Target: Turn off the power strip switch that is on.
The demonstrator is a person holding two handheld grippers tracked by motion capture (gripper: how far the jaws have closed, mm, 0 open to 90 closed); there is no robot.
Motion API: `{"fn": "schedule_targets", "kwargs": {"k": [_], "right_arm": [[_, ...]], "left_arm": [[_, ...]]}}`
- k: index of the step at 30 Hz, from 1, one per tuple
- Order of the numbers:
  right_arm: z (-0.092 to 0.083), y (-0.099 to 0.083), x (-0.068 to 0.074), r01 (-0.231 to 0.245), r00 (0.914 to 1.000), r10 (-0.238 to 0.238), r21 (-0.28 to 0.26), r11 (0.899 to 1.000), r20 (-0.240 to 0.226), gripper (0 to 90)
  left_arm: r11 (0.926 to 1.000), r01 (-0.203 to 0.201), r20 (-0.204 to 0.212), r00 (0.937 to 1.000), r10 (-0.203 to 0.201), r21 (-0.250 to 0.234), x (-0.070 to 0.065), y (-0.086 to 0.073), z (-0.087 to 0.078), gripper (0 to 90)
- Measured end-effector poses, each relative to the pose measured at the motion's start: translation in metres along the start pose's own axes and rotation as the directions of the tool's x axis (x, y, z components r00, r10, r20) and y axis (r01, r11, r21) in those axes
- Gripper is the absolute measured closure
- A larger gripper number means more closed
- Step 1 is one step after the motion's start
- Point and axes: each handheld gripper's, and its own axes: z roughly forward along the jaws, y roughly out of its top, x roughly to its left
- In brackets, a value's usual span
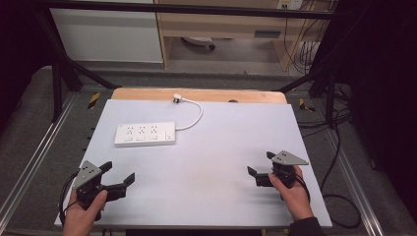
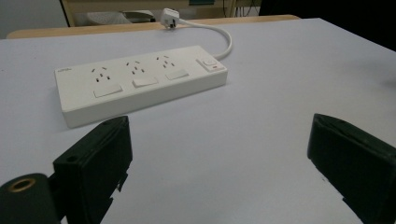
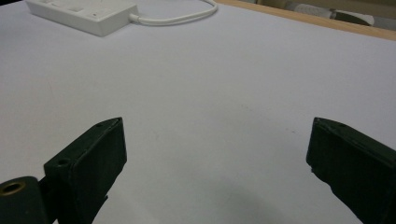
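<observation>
White power strip [image 1: 145,134] lies flat on the far left part of the table [image 1: 211,162], its cord [image 1: 194,118] curving back to a plug [image 1: 177,98] at the far edge. Left tool [image 1: 119,176] and right tool [image 1: 260,164] sit near the front corners, well apart, each held in a hand with jaws spread wide and empty.

Right gripper view: power strip [image 3: 84,14] running off top edge, sockets not showing whole; cord [image 3: 177,18] leaving frame at top. Both jaws getting cropped by bottom edge.

Left gripper view: small lettering at strip's left end too tiny for reading; plug [image 2: 169,17] blurring, prongs not making out.

High view: person's forearms getting cut at bottom edge; socket detail on strip too small.
</observation>
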Motion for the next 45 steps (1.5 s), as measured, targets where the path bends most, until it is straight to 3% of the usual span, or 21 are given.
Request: {"fn": "schedule_targets", "kwargs": {"k": [21, 34, 39, 45], "right_arm": [[0.003, 0.0, 0.001, -0.019, 0.9998, 0.018, 0.008, 1.0, 0.012, 4.0], [0.004, 0.0, 0.002, -0.017, 0.9999, 0.017, 0.005, 1.0, 0.004, 3.6], [0.004, 0.001, 0.003, -0.009, 0.9999, 0.009, 0.005, 1.0, 0.004, 3.6], [0.005, 0.001, 0.003, -0.012, 0.9999, 0.012, 0.009, 1.0, 0.009, 3.4]], "left_arm": [[1.0, -0.001, 0.002, 1.0, 0.001, -0.009, -0.002, 0.003, -0.001, 7.2], [0.9996, -0.026, -0.001, 0.9997, 0.026, -0.011, -0.008, 0.008, 0.003, 7.3], [0.9992, -0.01, 0.004, 0.9999, 0.01, -0.038, -0.008, 0.015, 0.0, 7.7], [0.9998, 0.009, -0.008, 0.9999, -0.009, -0.02, -0.006, 0.023, 0.0, 8.7]]}}
